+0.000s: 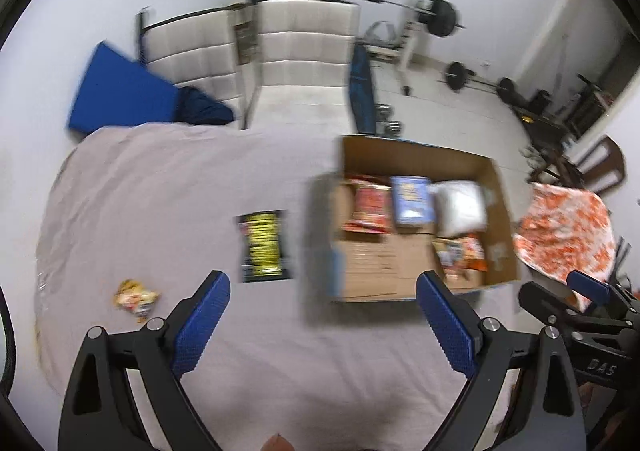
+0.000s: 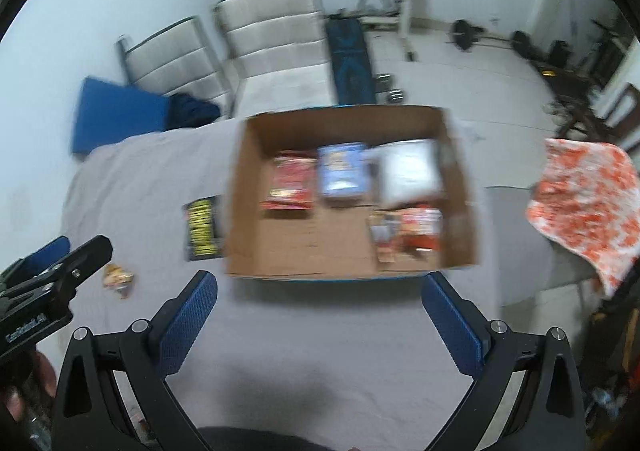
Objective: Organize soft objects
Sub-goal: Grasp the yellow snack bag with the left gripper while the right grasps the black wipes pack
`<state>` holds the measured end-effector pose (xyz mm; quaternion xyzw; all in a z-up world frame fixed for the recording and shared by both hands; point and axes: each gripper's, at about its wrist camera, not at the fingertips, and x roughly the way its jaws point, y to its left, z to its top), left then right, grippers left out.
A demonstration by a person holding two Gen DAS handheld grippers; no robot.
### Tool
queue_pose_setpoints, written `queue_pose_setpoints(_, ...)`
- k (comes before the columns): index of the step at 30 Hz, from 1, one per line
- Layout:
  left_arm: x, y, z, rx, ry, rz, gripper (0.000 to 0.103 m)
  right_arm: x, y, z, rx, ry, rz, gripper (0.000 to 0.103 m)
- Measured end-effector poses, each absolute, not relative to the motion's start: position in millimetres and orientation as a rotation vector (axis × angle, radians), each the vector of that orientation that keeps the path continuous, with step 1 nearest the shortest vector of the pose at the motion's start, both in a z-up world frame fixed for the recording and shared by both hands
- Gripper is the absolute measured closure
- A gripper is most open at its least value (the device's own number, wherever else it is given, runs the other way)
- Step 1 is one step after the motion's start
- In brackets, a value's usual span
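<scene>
My left gripper (image 1: 323, 283) hangs above the pale grey sheet-covered table (image 1: 168, 187) with its blue-padded jaws spread wide and nothing between them. My right gripper (image 2: 320, 283) is the same, jaws wide apart and empty, hovering just short of the near wall of the open brown cardboard box (image 2: 460, 187). In the left wrist view I can see the right gripper's black frame off to my right, beside the box.

On the sheet near my left side lies a small crumpled yellow-and-white snack wrapper (image 1: 136, 298), on its own. A little further in, between that wrapper and the box, a flat black pouch with yellow lettering (image 1: 265, 246) lies just beside the box's left wall; I cannot tell if it touches.

Inside the box, along the far side, sit a red snack bag (image 2: 291, 183), a blue packet (image 2: 343, 171) and a white soft plastic pack (image 2: 408, 170) in a row, close together. An orange-and-red packet (image 2: 408, 237) lies in the near right corner. All are blurred, so I cannot read the labels.

An orange-and-white patterned cloth (image 2: 588, 203) is draped to the right of the table. Beyond are cream padded chairs (image 1: 304, 51), a blue mat (image 1: 120, 91) and a barbell rack (image 1: 432, 11) against the wall
</scene>
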<state>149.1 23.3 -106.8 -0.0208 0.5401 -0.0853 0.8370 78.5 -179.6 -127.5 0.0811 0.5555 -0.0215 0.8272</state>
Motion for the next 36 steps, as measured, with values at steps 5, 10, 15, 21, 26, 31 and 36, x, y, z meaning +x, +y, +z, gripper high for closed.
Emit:
queue_pose_setpoints(5, 161.3, 122.8, -130.5, -0.095, 1.199, -0.022, 0.008, 132.3, -87.7, -158.7, 0.203, 1.26, 0.155, 0.0)
queue_pose_setpoints(10, 160.7, 224.5, -177.5, -0.311, 1.289, 0.141, 0.008, 196.1, -2.7, -223.9, 0.208, 1.4, 0.247, 0.0)
queue_pose_setpoints(15, 158.1, 291.8, -242.0, -0.475, 1.383, 0.26, 0.008, 245.0, 35.9, -304.1, 0.164, 1.52, 0.157, 0.0)
queue_pose_setpoints(21, 162.8, 328.8, -327.8, -0.661, 1.529, 0.284, 0.008, 269.4, 52.5, -376.8, 0.129, 1.617, 0.056, 0.0)
queue_pose_setpoints(26, 182.3, 325.1, -369.5, -0.689, 1.577, 0.263, 0.01, 276.9, 52.2, -406.9, 0.143, 1.647, 0.008, 0.0)
queue_pose_setpoints(31, 205.3, 304.5, -395.8, -0.591, 1.648, 0.226, 0.049, 282.6, 47.7, -431.6, 0.168, 1.683, -0.013, 0.009)
queue_pose_setpoints(36, 222.2, 282.3, -397.1, -0.432, 1.64, 0.198, 0.061, 283.6, 50.3, -444.3, 0.169, 1.687, -0.013, 0.026)
